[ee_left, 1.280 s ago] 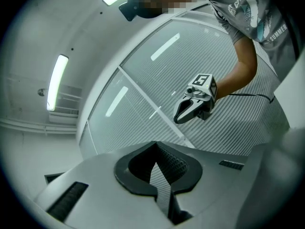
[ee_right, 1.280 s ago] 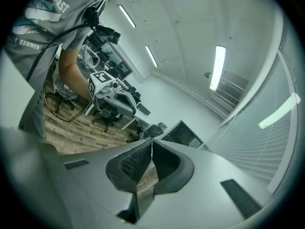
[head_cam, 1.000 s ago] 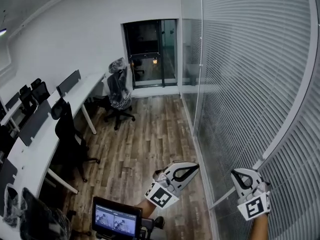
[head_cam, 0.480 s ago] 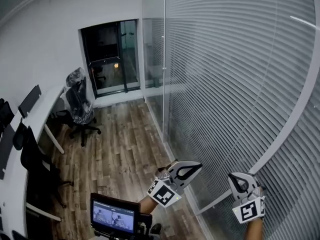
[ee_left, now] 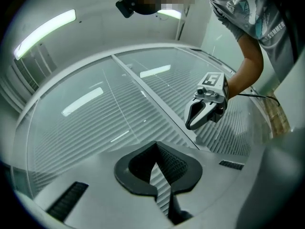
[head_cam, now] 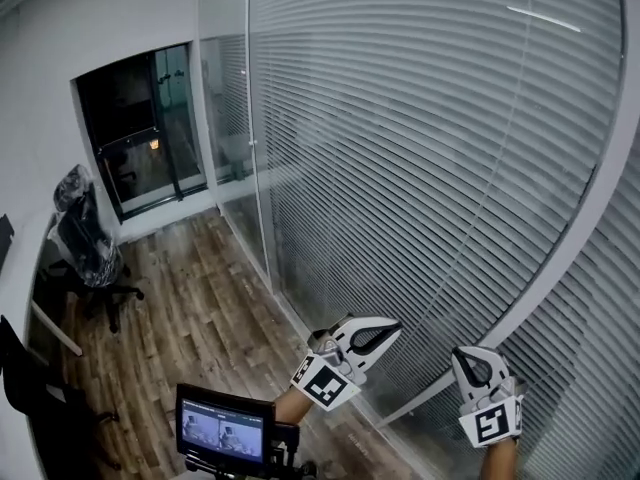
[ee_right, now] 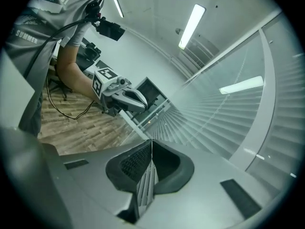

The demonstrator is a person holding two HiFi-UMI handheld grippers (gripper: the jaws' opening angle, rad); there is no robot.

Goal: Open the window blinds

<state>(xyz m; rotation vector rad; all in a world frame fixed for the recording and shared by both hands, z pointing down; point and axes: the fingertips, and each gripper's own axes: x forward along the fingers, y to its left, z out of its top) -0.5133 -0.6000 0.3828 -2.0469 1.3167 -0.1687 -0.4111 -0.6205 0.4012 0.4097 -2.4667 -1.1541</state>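
Note:
Lowered white window blinds (head_cam: 420, 138) fill the glass wall ahead and to the right, their horizontal slats running across it. A thin cord or wand (ee_right: 209, 117) hangs down in front of the slats. My left gripper (head_cam: 397, 325) is held low, close to the blinds, with its jaws shut and nothing between them. Just right of it, my right gripper (head_cam: 460, 352) is also shut and empty, beside the slanting white frame post (head_cam: 560, 258). In the left gripper view the shut jaws (ee_left: 155, 144) point at the slats, with the right gripper (ee_left: 189, 124) beyond them.
A small screen (head_cam: 224, 430) on the worn rig sits at the bottom of the head view. Office chairs (head_cam: 90, 258) and a desk edge stand at the left on the wooden floor (head_cam: 190, 328). A dark glazed doorway (head_cam: 140, 128) is at the room's far end.
The head view has swung right, so the desks and chairs slid off to the left and the blinds now fill it. Both grippers came along toward the blinds and stayed shut.

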